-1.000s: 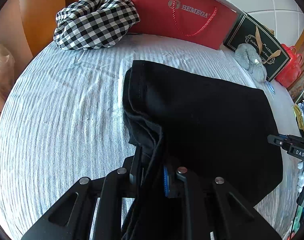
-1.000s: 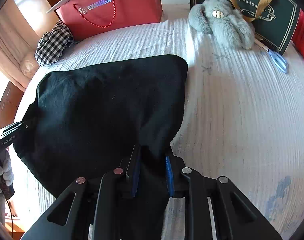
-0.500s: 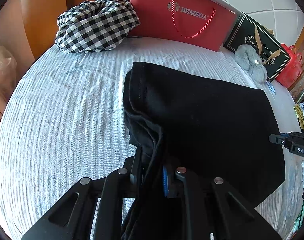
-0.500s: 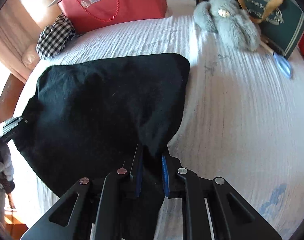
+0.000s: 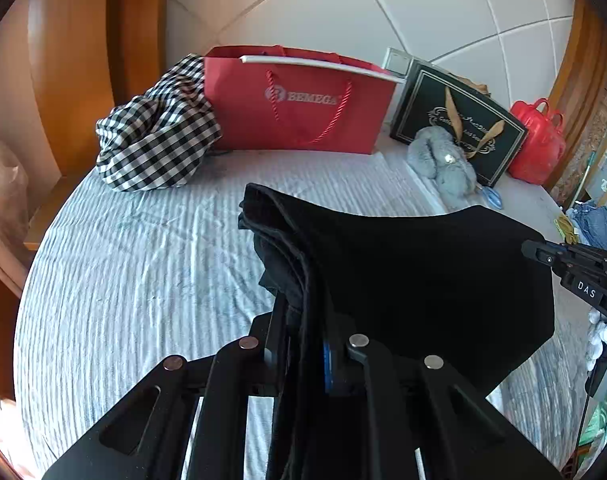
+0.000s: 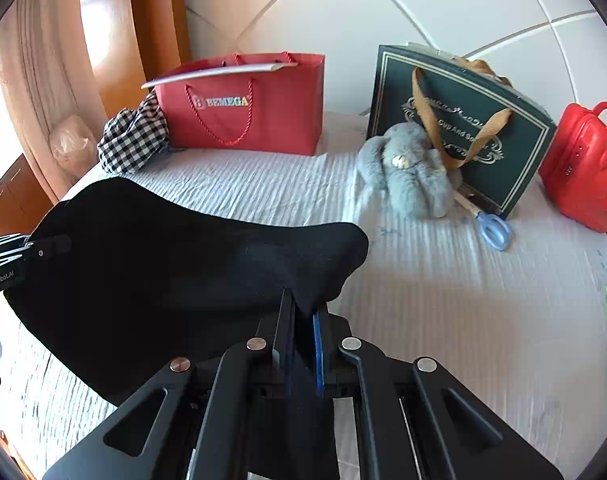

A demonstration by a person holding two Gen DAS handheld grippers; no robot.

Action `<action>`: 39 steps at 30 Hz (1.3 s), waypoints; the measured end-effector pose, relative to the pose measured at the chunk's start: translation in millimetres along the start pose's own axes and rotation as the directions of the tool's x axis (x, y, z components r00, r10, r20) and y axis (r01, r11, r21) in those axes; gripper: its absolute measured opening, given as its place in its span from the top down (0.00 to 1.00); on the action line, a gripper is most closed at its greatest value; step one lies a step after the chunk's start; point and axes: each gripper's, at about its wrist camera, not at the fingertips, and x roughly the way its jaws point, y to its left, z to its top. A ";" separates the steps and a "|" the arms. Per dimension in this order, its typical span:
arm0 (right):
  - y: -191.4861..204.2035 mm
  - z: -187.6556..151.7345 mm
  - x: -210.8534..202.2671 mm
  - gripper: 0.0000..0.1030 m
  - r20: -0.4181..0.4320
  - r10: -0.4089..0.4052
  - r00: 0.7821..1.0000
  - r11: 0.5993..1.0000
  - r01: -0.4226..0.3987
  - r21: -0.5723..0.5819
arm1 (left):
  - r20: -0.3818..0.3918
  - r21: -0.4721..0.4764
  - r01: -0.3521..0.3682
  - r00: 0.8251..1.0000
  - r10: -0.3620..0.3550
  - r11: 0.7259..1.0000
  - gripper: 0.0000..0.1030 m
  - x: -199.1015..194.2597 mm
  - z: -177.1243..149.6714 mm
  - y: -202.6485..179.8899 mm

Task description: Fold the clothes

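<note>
Both claws clamped on the black garment (image 5: 415,280) — left gripper (image 5: 303,344) and right gripper (image 6: 301,320) hold it above the striped bedsheet (image 6: 443,312), red BEMEGA bag (image 5: 299,108) behind.

The right gripper (image 6: 301,320) sits at six o'clock with its jaws pinched on a corner of the black garment (image 6: 175,276), which spreads out toward nine o'clock over the white striped bedspread (image 6: 443,320), where the left gripper (image 6: 27,250) meets its far edge. Along the padded headboard, from ten toward three o'clock, stand a checked cloth (image 6: 133,140), a red paper bag (image 6: 255,108), a dark green gift bag (image 6: 463,128) and a red plastic case (image 6: 583,168). A grey plush toy (image 6: 407,172) lies against the green bag at one o'clock, with blue-handled scissors (image 6: 491,228) just beside it.
</note>
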 end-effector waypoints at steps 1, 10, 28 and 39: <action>-7.1 2.3 -6.9 0.94 0.008 -0.011 1.000 1.000 0.011 0.004 | 0.005 0.013 0.011 1.000 -0.011 1.000 0.90 -2.3 1.5 -6.4; -93.8 -13.2 -76.1 0.94 0.054 -0.119 0.991 0.990 0.114 0.088 | 0.020 0.131 0.100 0.994 -0.104 0.986 0.90 -9.8 21.4 -110.8; -337.7 -59.4 -213.9 0.94 0.132 -0.278 0.951 0.952 0.254 0.172 | 0.036 0.279 0.241 0.965 -0.261 0.930 0.90 -9.7 52.3 -410.9; -495.9 -52.6 -280.4 0.94 0.193 -0.398 0.897 0.910 0.359 0.208 | 0.055 0.371 0.295 0.940 -0.337 0.881 0.90 6.6 96.4 -597.3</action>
